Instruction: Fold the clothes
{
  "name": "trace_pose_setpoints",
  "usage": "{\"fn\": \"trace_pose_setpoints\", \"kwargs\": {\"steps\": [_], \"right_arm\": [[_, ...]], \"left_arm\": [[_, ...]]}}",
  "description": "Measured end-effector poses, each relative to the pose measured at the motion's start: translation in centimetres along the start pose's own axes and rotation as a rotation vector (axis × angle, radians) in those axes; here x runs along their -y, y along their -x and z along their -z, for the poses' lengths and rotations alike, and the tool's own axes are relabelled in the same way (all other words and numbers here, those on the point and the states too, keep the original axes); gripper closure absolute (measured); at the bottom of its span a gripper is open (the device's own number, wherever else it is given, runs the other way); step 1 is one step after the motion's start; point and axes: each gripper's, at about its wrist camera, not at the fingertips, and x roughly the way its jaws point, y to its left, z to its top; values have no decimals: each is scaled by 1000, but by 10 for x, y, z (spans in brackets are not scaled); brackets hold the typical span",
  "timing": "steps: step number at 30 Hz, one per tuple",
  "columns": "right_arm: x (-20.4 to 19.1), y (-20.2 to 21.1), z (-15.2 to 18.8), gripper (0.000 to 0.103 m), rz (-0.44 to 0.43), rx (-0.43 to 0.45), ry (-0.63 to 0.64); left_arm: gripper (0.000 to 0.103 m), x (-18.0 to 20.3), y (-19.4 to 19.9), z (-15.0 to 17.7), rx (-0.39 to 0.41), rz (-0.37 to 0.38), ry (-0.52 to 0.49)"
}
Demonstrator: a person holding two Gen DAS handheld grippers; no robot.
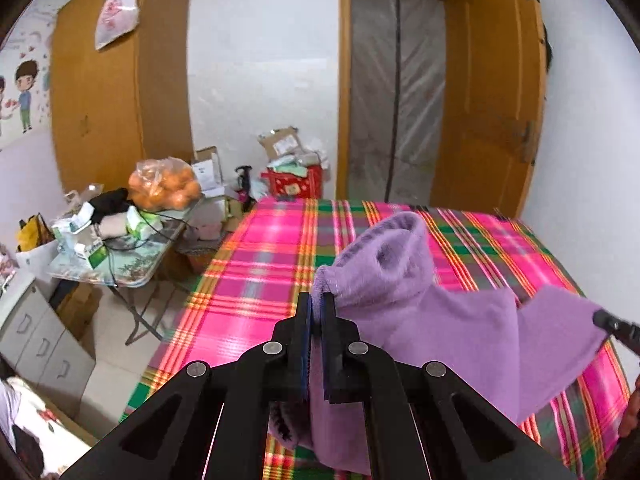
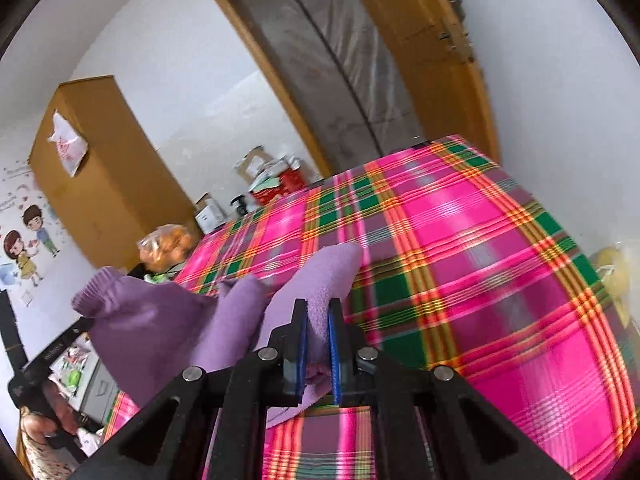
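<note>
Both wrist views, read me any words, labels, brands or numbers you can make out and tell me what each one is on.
None can be read with confidence.
White plastic bag hanging on the wooden wardrobe: red print, too blurred.
Green and white carton on the cluttered folding table: text too small.
Cartoon wall sticker: faint writing above, illegible.
Black bar of the left gripper: pale lettering, too small.

Bagged oranges [image 1: 165, 185] on cluttered folding table [image 1: 132, 268]

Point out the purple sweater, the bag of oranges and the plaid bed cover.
purple sweater [image 1: 440, 320], left wrist view, its body below the collar
bag of oranges [image 1: 164, 184], left wrist view, middle of the bag
plaid bed cover [image 2: 460, 280], right wrist view, bare pink patch
</note>
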Motion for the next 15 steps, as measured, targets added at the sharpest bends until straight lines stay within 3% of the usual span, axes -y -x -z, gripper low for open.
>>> {"fn": "trace_pose_setpoints", "kwargs": {"steps": [5,9,10,13,15], "right_arm": [[-5,-13,9,90,151,-43,90],[-26,3,21,89,243,50,172],[-32,7,24,88,238,64,195],[-59,7,37,79,100,37,295],[-82,-2,53,71,-30,-41,375]], "left_arm": [[99,-15,-5,-5,-1,-19,53],[99,-25,-8,-7,-1,-28,85],[99,-28,-9,-8,1,-33,88],[99,-34,-11,-12,8,-37,102],[99,-37,-11,-15,15,-39,116]]}}
